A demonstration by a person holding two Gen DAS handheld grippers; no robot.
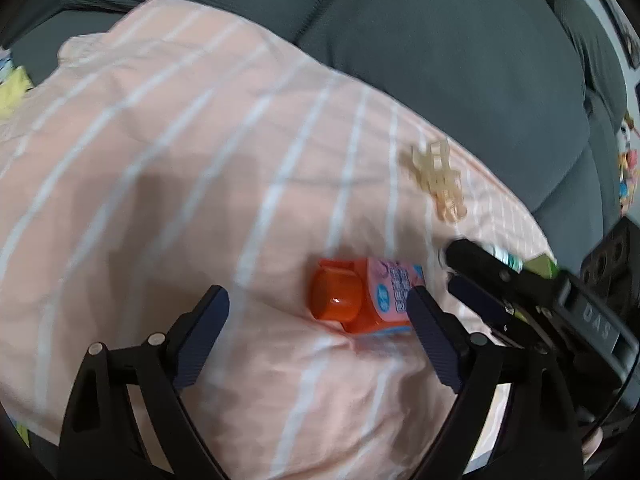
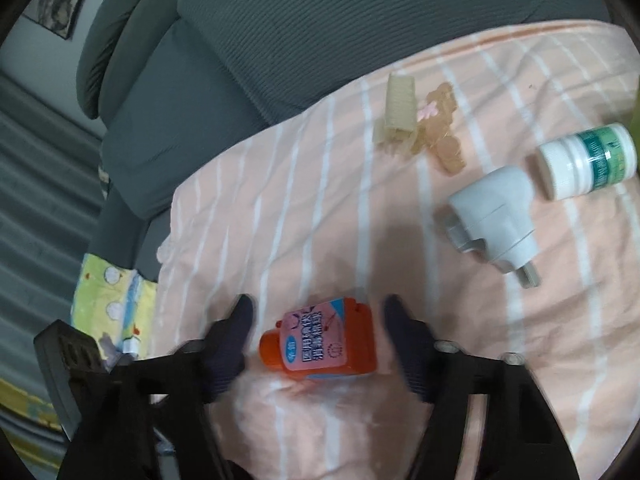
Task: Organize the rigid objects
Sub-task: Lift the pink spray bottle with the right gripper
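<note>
An orange bottle [image 1: 360,296] with a pink label lies on its side on a pink striped cloth [image 1: 160,160]. My left gripper [image 1: 318,308] is open above the bottle; the cap shows between its fingers and the bottle's body runs behind the right fingertip [image 1: 424,320]. In the right wrist view the same bottle [image 2: 324,340] lies between the fingers of my right gripper [image 2: 320,320], which is open, with a small gap on each side. The right gripper [image 1: 450,266] also shows in the left wrist view, coming in from the right at the bottle's base end.
On the cloth lie a white plug adapter [image 2: 492,216], a white jar with a green label [image 2: 588,160] and pale hair clips [image 2: 416,120]. A grey sofa backrest [image 2: 320,40] rises behind. A patterned yellow cloth [image 2: 116,300] lies at the left.
</note>
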